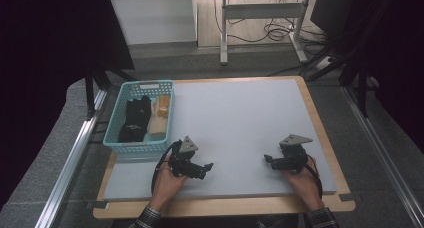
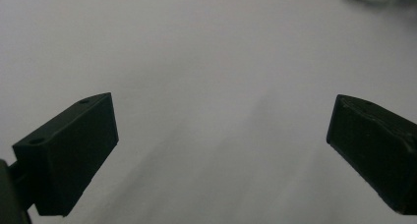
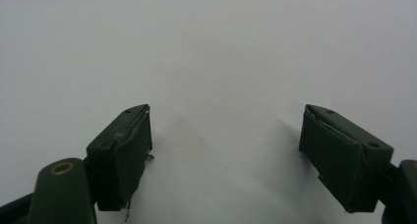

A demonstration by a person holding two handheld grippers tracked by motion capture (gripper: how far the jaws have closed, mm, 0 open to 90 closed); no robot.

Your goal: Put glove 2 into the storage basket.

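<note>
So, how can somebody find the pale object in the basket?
Look at the turquoise plastic basket on the grey table mat's left edge. Inside lies the beige object along the right wall; its neighbour, the black bundle, is dark.

Left tool: your black two-jaw tool sits low, jaws wide apart, empty.
Right tool: your black two-jaw tool matches, jaws spread, empty.

The person wears plaid-checked sleeves. Each black tool, left tool and right tool, carries a grey three-cornered plate and a black looping cable; blocky black jaws show small screw holes.
</note>
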